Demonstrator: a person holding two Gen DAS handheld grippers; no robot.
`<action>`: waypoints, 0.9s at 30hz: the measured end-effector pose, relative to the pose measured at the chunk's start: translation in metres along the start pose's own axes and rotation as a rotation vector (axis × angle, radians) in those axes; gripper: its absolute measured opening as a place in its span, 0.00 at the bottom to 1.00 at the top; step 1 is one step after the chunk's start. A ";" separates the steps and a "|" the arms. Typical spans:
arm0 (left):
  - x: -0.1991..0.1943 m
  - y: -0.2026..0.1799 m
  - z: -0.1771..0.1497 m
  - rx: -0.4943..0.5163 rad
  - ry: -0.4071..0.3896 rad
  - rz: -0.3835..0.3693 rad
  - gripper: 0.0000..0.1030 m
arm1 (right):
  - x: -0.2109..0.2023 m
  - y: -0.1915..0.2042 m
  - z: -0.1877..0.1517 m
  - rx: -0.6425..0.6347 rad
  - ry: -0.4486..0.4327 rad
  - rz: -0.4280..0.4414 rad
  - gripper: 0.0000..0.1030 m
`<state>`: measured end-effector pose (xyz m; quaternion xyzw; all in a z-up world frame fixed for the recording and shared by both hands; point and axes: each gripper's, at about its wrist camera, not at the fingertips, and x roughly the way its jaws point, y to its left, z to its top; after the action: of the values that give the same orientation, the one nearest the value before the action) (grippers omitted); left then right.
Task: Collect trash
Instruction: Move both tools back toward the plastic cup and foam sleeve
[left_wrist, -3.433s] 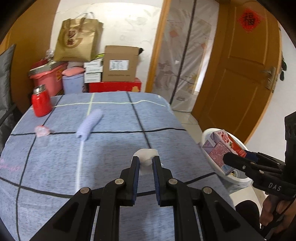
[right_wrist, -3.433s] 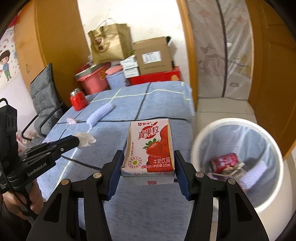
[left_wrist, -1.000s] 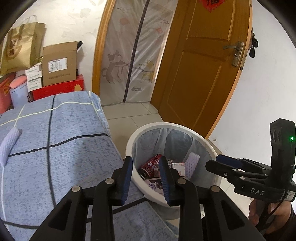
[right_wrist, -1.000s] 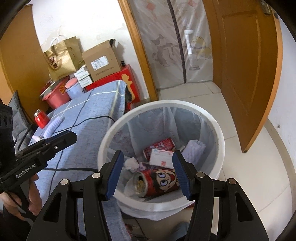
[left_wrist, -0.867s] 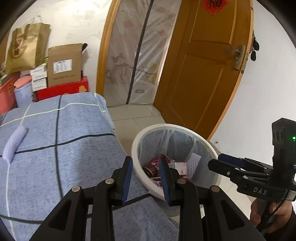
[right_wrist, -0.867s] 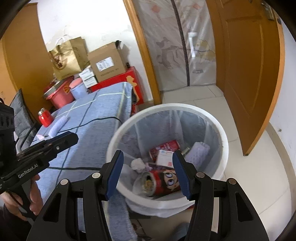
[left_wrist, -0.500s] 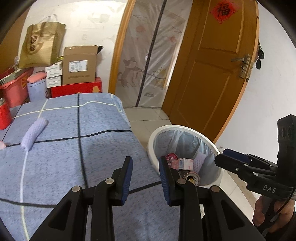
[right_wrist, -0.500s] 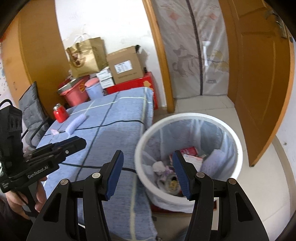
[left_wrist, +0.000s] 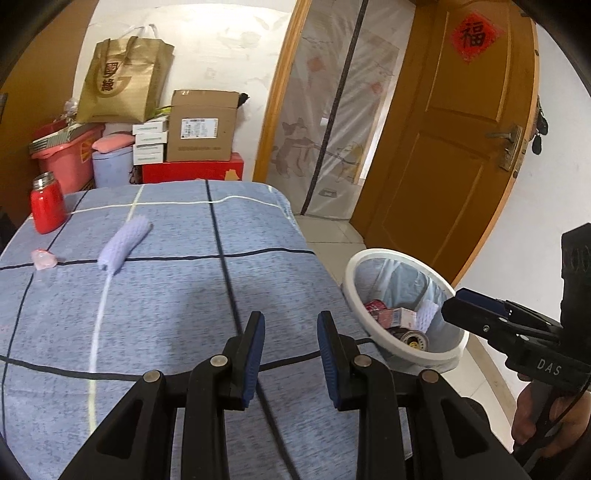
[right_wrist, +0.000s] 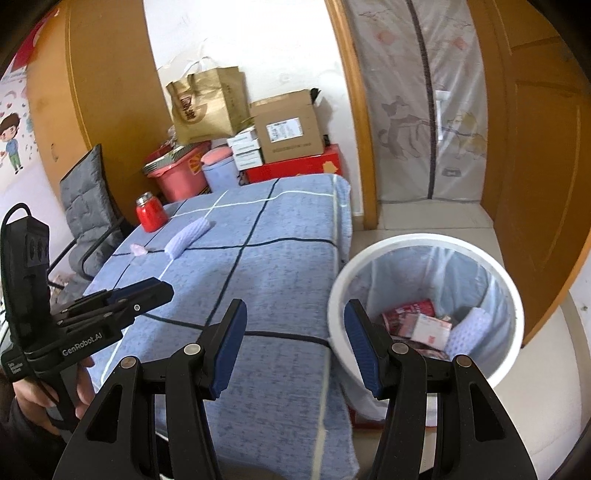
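Observation:
A white trash bin (right_wrist: 369, 266) with a clear liner stands on the floor right of the table; it holds a milk carton (right_wrist: 430, 326), a can and wrappers. It also shows in the left wrist view (left_wrist: 436, 354). On the blue checked tablecloth (left_wrist: 166, 295) lie a lilac foam sleeve (left_wrist: 123, 243) and a small pink wrapper (left_wrist: 43, 258). My left gripper (left_wrist: 291, 332) is open and empty above the table's near right part. My right gripper (right_wrist: 295, 332) is open and empty, over the table edge beside the bin.
A red flask (left_wrist: 47, 206) stands at the table's far left. Boxes (left_wrist: 201, 125), a paper bag (left_wrist: 123, 85) and pink tubs are stacked behind the table. A grey chair (right_wrist: 86, 206) is left of it. A wooden door (left_wrist: 450, 147) stands right.
Both grippers let go of their trash over the bin, the right one dropping the strawberry milk carton. Both then swung back left toward the table, still open.

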<state>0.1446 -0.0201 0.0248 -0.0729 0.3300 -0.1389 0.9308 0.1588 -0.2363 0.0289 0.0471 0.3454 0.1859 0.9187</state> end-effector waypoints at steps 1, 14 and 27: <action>-0.001 0.002 0.000 0.000 -0.001 0.005 0.28 | 0.000 0.001 -0.001 -0.003 0.003 0.002 0.54; -0.022 0.051 0.001 -0.045 -0.042 0.115 0.28 | 0.028 0.044 0.013 -0.048 0.037 0.083 0.54; -0.039 0.128 0.002 -0.119 -0.067 0.244 0.28 | 0.067 0.095 0.032 -0.086 0.071 0.156 0.54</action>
<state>0.1437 0.1141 0.0204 -0.0917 0.3127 -0.0023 0.9454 0.1964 -0.1219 0.0319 0.0278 0.3648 0.2732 0.8897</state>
